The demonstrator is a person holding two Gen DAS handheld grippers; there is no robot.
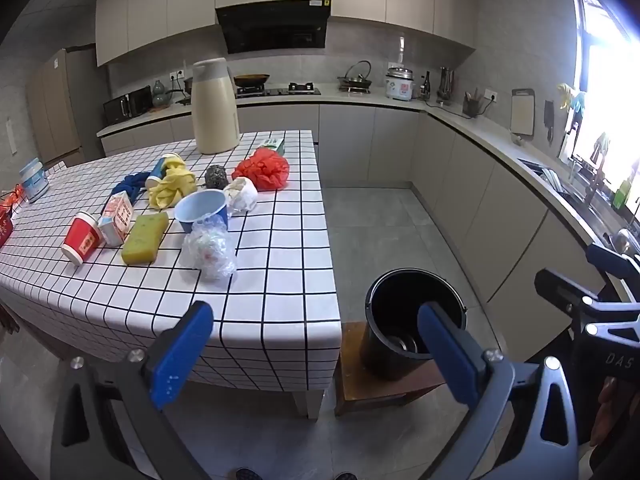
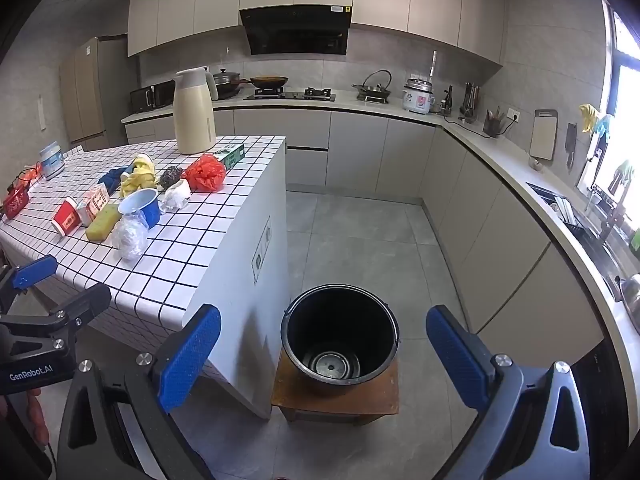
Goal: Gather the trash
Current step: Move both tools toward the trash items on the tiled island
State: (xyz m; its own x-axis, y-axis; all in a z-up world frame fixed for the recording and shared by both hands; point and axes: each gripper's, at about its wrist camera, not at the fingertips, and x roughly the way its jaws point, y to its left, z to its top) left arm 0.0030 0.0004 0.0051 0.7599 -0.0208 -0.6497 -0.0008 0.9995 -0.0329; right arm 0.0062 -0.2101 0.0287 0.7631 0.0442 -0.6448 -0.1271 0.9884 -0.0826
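Item: my left gripper (image 1: 316, 344) and right gripper (image 2: 322, 354), jaws wide, empty. Hazard: clear plastic wrap (image 1: 210, 250), seemingly flimsy, slipping before the bucket (image 2: 340, 340).

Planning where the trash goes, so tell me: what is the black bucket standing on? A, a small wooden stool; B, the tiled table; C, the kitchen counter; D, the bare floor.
A: the black bucket sits on a small wooden stool beside the tiled table.
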